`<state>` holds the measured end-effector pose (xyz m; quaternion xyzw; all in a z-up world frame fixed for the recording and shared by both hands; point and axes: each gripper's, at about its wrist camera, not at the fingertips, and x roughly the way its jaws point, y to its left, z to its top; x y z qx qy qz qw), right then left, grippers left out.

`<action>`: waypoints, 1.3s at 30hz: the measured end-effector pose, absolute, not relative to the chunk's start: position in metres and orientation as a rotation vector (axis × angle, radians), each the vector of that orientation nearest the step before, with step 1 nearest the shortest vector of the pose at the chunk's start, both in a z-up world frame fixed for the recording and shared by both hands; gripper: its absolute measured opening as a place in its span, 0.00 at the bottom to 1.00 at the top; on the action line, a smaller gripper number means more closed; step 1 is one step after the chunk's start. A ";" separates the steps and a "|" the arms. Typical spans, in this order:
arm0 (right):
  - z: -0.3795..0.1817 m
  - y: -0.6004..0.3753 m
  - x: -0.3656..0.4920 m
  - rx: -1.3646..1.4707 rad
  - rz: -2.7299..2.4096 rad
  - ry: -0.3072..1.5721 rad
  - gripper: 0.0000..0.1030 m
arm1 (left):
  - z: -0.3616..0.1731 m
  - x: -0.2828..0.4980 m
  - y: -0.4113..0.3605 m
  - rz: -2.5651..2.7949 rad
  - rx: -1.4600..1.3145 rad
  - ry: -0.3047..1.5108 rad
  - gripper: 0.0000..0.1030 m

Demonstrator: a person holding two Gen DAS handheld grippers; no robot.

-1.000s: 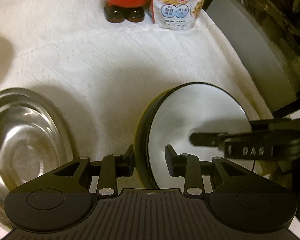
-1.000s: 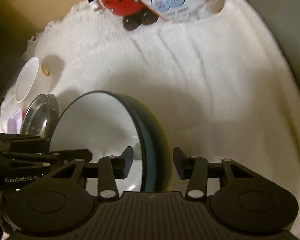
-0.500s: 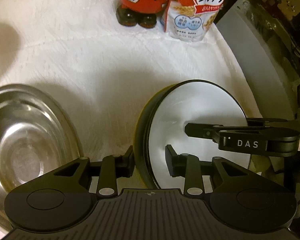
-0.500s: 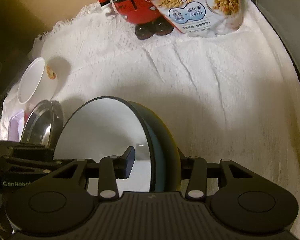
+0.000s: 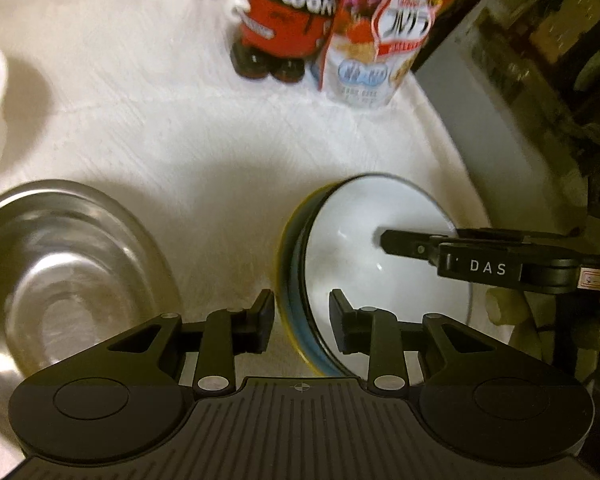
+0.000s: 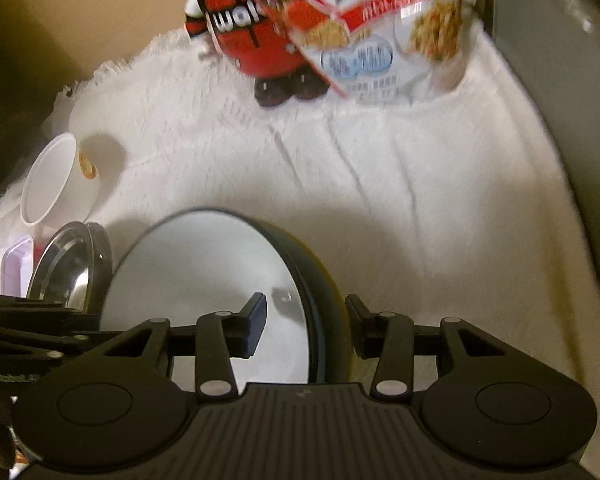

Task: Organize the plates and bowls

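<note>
- Left wrist view: the left gripper [image 5: 302, 312] sits at lower centre, its two black fingers set narrow and closed on the rim of a bowl [image 5: 380, 264] with a white inside and a blue and yellow outside.
- The bowl fills the lower right of this frame, tilted on edge above a white cloth [image 5: 180, 140].
- A steel bowl [image 5: 60, 272] lies on the cloth at lower left.
- Right wrist view: the right gripper [image 6: 306, 322] at lower centre clamps the opposite rim of the same bowl [image 6: 204, 272], one finger inside, one outside.
- A white paper cup [image 6: 48, 180] lies at left centre.
- A red figure [image 6: 244, 36] and a cereal bag [image 6: 384, 28] stand at the top, both blurred.
</note>
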<state>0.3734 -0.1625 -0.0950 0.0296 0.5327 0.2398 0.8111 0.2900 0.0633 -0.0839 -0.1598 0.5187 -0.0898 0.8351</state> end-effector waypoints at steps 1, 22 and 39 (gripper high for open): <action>-0.089 -0.162 0.372 0.050 0.507 1.119 0.42 | -0.078 0.284 0.069 -0.189 -0.350 1.078 0.32; -0.003 0.028 0.349 -0.252 0.668 0.881 0.54 | -0.025 0.214 0.347 0.393 -0.660 0.714 0.32; -0.090 0.206 0.420 -0.129 0.628 1.127 0.58 | -0.104 0.311 0.395 0.306 -0.654 0.904 0.31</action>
